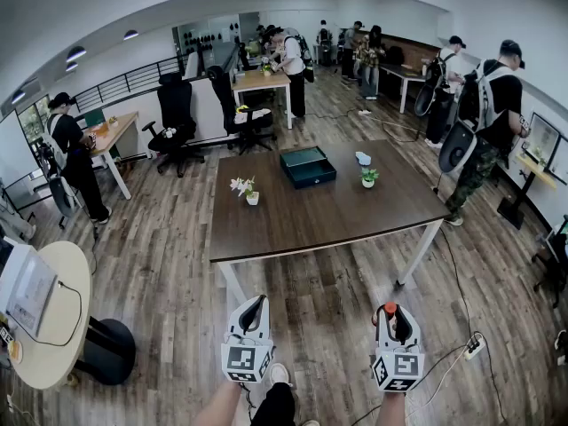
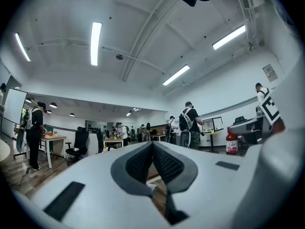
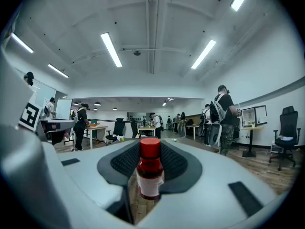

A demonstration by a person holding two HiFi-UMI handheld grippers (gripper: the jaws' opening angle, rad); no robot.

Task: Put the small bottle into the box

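Note:
A small red bottle point(image 3: 150, 173) with a red cap and a white label stands upright between the pads of my right gripper point(image 3: 150, 168), which is shut on it. Its cap point(image 1: 389, 308) shows above my right gripper point(image 1: 397, 319) in the head view; the left gripper view also catches the bottle point(image 2: 231, 142) at its right. My left gripper point(image 2: 152, 161) point(image 1: 253, 316) is shut, its pads touching with nothing between them. The dark green open box point(image 1: 308, 166) lies on the brown table point(image 1: 293, 220), far ahead of both grippers, which are held low over the floor before the table's near edge.
On the table stand a white flower pot point(image 1: 251, 194), a small green plant point(image 1: 368, 177) and a pale object point(image 1: 363, 159). Several people stand around the room. Office chairs point(image 1: 176, 122), desks and a round side table point(image 1: 44, 327) line the left. A cable and power strip point(image 1: 471, 345) lie on the floor at right.

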